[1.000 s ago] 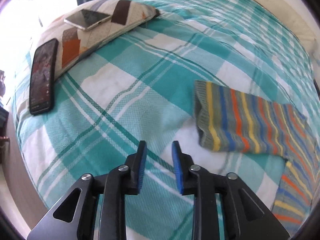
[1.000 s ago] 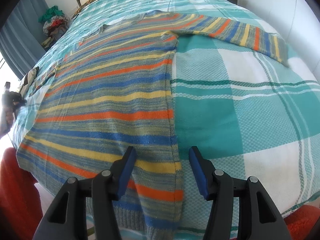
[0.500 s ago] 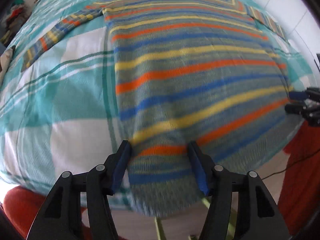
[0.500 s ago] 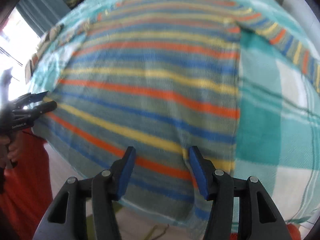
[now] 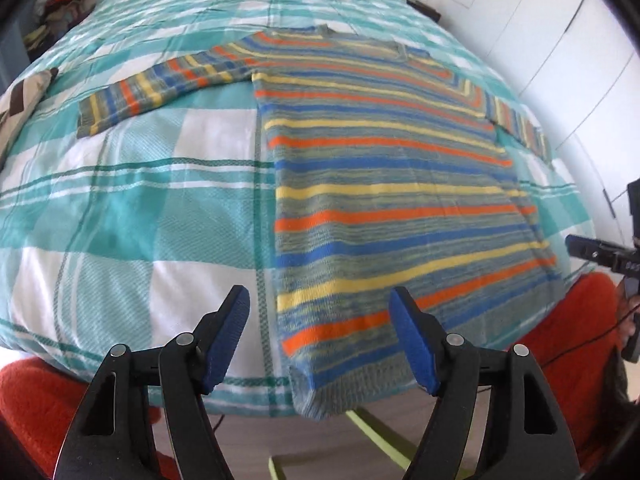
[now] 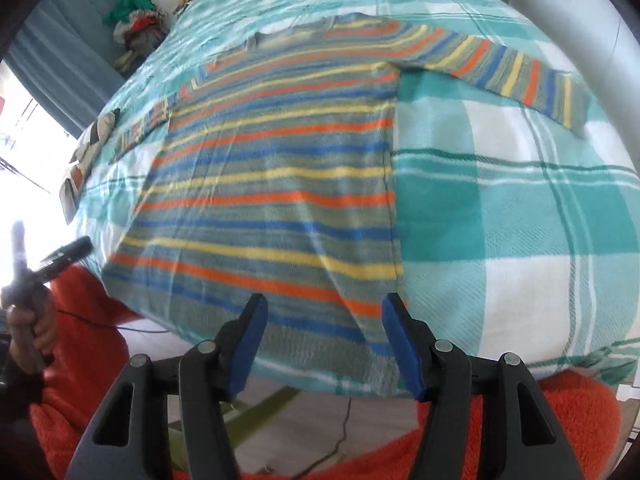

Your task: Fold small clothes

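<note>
A striped knit sweater (image 5: 384, 184) in grey, blue, orange and yellow lies flat on the bed, both sleeves spread out to the sides; it also shows in the right wrist view (image 6: 280, 184). Its hem hangs at the near bed edge. My left gripper (image 5: 320, 336) is open and empty, held just off the hem's left corner. My right gripper (image 6: 324, 340) is open and empty, held just off the hem's right corner. Each gripper shows at the edge of the other's view: the right one (image 5: 600, 256) and the left one (image 6: 60, 260).
The bed has a teal and white checked cover (image 5: 140, 208). A patterned pillow (image 5: 20, 100) lies at the bed's left side. A pile of clothes (image 6: 134, 20) sits beyond the far corner. White cupboards (image 5: 560, 40) stand on the right. Floor lies below the bed edge.
The left gripper swung from the pillow side over to the sweater's hem and opened wider. Both grippers have drawn back a little from the sweater, which now shows whole.
</note>
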Tool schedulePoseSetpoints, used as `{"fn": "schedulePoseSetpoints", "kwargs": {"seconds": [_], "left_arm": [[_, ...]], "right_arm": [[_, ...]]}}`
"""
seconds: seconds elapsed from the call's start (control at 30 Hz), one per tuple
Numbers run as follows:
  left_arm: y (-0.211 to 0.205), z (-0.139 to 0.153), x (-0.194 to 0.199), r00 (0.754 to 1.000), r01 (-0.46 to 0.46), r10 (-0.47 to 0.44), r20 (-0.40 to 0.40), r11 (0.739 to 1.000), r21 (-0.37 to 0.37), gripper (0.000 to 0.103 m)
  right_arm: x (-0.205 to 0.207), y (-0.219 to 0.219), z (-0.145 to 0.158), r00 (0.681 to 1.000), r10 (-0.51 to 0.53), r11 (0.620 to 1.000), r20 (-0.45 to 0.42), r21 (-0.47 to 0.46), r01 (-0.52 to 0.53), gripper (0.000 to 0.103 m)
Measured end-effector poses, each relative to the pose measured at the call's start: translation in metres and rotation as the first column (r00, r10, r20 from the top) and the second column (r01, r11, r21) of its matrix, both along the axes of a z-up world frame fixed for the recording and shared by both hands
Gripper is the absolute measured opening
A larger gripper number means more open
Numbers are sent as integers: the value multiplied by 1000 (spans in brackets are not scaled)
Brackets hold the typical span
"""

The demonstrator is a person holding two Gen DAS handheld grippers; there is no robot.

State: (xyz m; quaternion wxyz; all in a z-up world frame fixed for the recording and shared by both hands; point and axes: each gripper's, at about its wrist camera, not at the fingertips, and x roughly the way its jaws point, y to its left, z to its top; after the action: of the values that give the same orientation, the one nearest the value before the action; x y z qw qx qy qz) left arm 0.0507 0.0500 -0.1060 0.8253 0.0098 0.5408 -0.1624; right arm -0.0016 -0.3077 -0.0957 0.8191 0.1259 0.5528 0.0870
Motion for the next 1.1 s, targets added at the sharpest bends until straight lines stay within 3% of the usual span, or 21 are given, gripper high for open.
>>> {"fn": "schedulePoseSetpoints", "kwargs": {"seconds": [0.07, 0.17, 0.23, 0.33, 0.4, 0.57, 0.73, 0.9, 1.1], "left_arm": [[5, -5, 5, 997, -77, 78, -15, 997, 3, 72], [44, -7, 6, 979, -201, 194, -59, 970, -137, 85], [59, -11, 1, 969, -244, 238, -62, 958, -149, 87], [53, -19, -2, 977, -212, 209, -49, 975, -72, 87], [44, -21, -3, 982, -186, 185, -37, 982, -28, 87], [33, -19, -4, 988, -154, 154, -2, 988, 2, 87], [27, -28, -5, 992, -128, 128, 3, 990, 61, 87], [29, -26, -6, 991, -135, 134, 8, 989, 63, 87], [33, -14, -2, 987, -157, 155, 33, 986, 56, 87]], "right_arm": [[12, 10, -6, 1000, 22, 1000, -12, 19, -22, 59], [8, 23, -6, 1000, 12, 991, 10, -131, -10, 59], [2, 23, -5, 1000, -6, 972, 22, -235, 11, 59], [0, 24, -3, 1000, 0, 935, 15, -355, 5, 59], [0, 23, 0, 1000, 6, 922, 9, -388, -2, 59], [3, 25, 6, 999, 13, 885, 29, -466, 3, 59], [3, 30, 10, 999, 22, 857, 37, -515, 0, 59], [6, 33, 10, 999, 34, 835, 39, -549, -7, 59], [10, 29, 7, 999, 40, 846, 30, -533, -18, 59]]}}
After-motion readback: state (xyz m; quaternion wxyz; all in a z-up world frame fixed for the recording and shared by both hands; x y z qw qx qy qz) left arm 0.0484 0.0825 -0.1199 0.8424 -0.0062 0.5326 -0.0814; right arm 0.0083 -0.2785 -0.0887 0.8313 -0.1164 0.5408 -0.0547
